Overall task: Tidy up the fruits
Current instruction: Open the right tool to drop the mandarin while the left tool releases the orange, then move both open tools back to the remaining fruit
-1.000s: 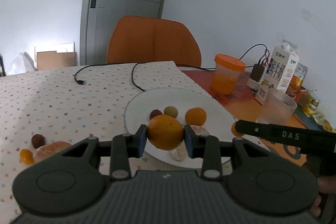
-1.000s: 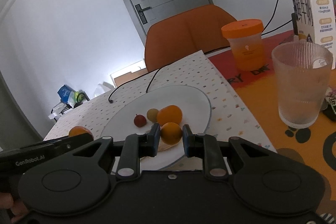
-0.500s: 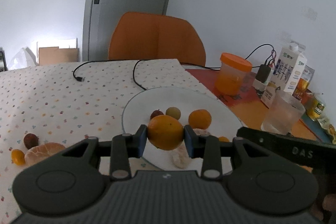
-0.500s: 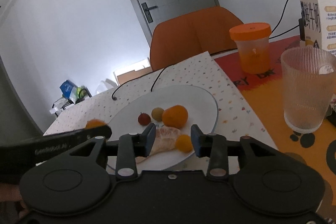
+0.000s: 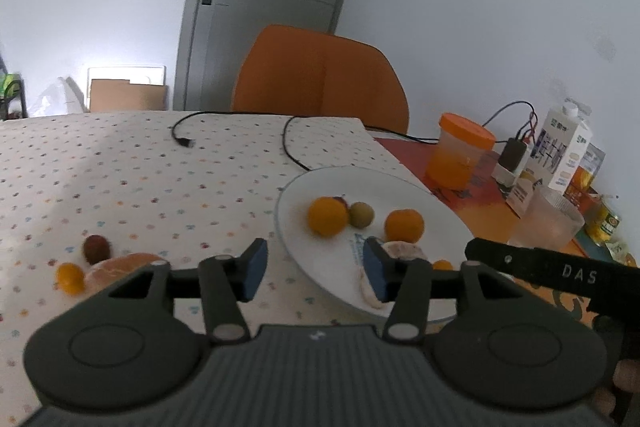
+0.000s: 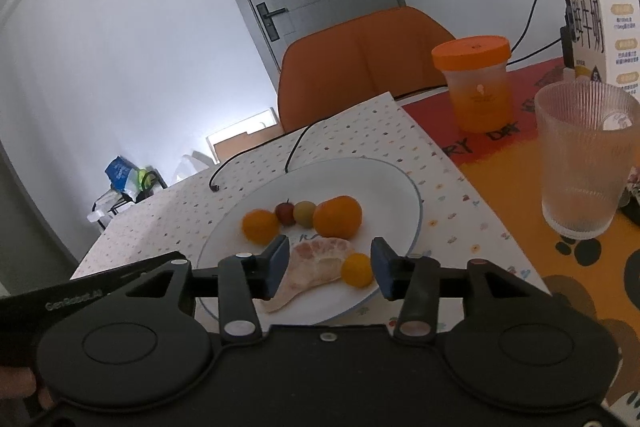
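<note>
Right wrist view is showing the right hand-held gripper [image 6: 329, 269] spreading, just-opened jaws flanking a small, probably slippery kumquat [image 6: 357, 269]; cupping its middle seems safest.

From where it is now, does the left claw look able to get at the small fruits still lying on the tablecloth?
Probably yes. The left claw is open and empty, and the dark fruit, small orange one and peeled citrus lie unobstructed on the tablecloth.
</note>
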Demonstrator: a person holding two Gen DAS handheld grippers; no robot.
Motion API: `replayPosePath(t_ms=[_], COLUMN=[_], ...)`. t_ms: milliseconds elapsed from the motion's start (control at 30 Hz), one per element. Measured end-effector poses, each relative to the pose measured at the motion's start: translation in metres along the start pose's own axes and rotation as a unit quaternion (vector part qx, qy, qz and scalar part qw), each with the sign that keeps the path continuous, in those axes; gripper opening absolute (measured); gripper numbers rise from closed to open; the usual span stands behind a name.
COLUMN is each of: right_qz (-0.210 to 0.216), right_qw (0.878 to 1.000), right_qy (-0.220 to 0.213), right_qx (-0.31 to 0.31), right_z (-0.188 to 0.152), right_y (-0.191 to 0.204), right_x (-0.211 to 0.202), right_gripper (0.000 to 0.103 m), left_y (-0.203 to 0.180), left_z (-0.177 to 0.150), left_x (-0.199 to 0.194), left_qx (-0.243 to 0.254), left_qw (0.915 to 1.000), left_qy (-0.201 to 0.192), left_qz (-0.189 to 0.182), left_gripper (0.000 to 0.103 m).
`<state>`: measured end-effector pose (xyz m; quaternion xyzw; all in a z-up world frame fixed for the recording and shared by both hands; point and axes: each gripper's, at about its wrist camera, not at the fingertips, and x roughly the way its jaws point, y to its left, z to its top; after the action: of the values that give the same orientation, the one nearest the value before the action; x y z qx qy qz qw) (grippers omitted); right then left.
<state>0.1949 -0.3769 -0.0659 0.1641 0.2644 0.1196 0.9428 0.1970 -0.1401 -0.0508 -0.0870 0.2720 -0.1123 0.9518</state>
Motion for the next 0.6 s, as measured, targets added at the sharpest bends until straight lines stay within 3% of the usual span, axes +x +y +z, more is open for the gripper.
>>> replayPosePath(t_ms=[167,233,367,600], right_qz=[0.005,0.007,0.014,0.031], right_qw=[1.0,1.0,1.0,0.999], right_qy=[0.002,0.002,0.005,-0.003], right_qx=[-0.008,-0.011,-0.016,-0.029], right_z=[-0.002,-0.003,-0.004,-0.009], right_y=[0.011,0.016,0.024,0.043], right_x=[0.0,0.001,0.002,-0.003], right_gripper=[0.055,0.06,0.067,0.098], left_y=[0.014,0.018,0.028,0.048], left_z=[0.001,0.001,0.0,-0.005], left_x=[-0.013,-0.018,-0.029,-0.048], left_qx=[-0.013,-0.016,-0.023,-0.036], left_qw=[0.9999,0.9998,0.9994,0.9979], left_qy=[-0.004,-0.006,-0.011,-0.017], left_qz=[0.008,0.011,0.022,0.051], left_gripper=[0.065,0.077,0.082,0.089])
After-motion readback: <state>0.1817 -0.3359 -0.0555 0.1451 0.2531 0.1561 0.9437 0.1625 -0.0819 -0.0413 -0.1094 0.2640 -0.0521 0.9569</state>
